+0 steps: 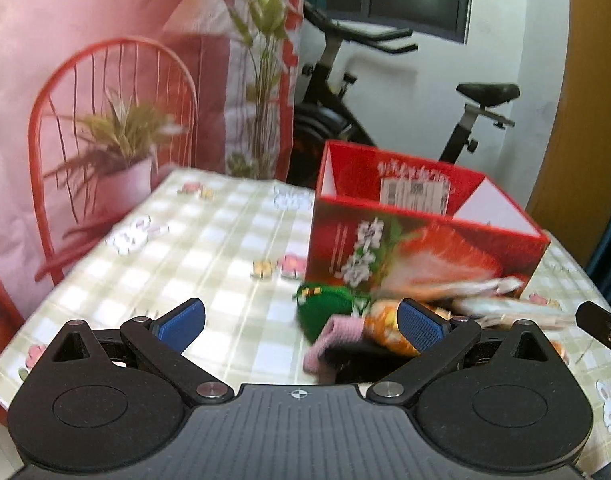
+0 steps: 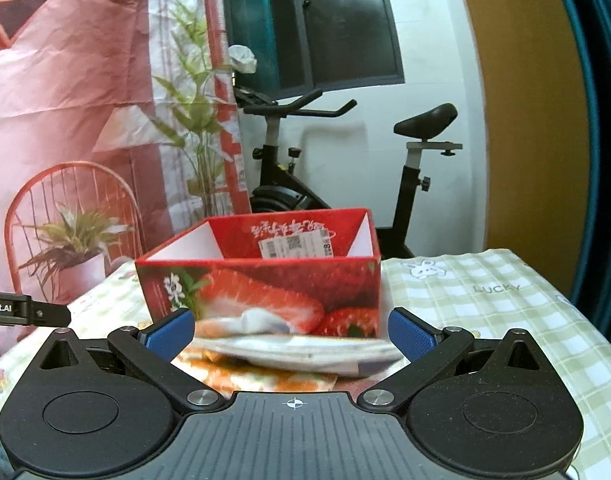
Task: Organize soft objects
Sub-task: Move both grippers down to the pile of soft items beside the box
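Checked table (image 2: 485, 300): soft items (image 1: 345, 320) are piled near the red box (image 2: 265, 280). Both grippers, left (image 1: 301, 324) and right (image 2: 291, 332), are spread wide, empty. Next, one item is to be grasped.

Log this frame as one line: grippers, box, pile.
left gripper: open, empty | right gripper: open, empty | red box: on table, contents unseen | soft pile: in front of box

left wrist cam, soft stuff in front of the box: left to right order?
green knit piece → pink knit piece → orange patterned pouch → pale packets, blurred, all close in front of the red box.
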Action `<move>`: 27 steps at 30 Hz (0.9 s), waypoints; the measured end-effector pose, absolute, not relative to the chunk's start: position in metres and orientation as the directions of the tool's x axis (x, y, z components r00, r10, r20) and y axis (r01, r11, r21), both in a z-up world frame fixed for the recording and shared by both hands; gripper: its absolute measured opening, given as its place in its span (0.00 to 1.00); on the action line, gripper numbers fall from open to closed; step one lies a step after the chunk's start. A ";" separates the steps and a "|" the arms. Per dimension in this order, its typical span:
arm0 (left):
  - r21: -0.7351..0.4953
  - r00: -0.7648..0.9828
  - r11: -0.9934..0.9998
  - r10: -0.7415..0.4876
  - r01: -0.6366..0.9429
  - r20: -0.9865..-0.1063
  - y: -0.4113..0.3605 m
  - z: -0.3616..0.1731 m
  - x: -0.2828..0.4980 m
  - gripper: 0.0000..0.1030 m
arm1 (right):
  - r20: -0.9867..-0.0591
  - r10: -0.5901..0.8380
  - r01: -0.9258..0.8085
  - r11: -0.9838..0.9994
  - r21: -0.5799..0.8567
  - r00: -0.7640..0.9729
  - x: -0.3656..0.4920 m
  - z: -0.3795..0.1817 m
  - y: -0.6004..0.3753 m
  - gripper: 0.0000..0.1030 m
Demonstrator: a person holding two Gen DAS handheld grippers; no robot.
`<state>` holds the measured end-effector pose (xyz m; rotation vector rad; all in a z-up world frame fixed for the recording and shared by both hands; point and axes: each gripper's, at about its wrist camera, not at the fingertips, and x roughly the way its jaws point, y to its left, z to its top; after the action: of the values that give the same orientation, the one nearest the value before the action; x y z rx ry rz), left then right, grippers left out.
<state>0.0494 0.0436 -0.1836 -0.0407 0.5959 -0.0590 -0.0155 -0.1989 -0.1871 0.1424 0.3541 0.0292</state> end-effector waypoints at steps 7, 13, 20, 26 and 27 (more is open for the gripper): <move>-0.053 0.800 0.993 -0.118 0.107 -0.588 0.042 -0.202 0.049 0.97 | -0.409 0.066 0.000 0.987 0.160 0.910 -0.019 -0.205 -0.201 1.00; -0.075 0.773 0.985 -0.166 0.152 -0.612 0.040 -0.214 0.049 0.77 | -0.444 0.085 -0.008 0.985 0.173 0.892 -0.024 -0.218 -0.200 0.98; -0.143 0.720 0.979 -0.203 0.144 -0.664 0.046 -0.233 0.055 0.61 | -0.527 0.106 -0.012 0.984 0.179 0.844 -0.015 -0.238 -0.200 0.86; -0.165 0.695 0.972 -0.235 0.167 -0.679 0.044 -0.243 0.058 0.52 | -0.560 0.092 0.009 0.984 0.175 0.823 -0.007 -0.252 -0.204 0.65; -0.168 0.692 0.971 -0.241 0.173 -0.681 0.043 -0.245 0.059 0.52 | -0.564 0.090 0.020 0.983 0.185 0.821 -0.007 -0.254 -0.206 0.63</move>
<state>0.0587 0.0432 -0.2446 -0.0935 0.7733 -0.2314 -0.0068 -0.2063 -0.2543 0.1862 0.6070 0.0375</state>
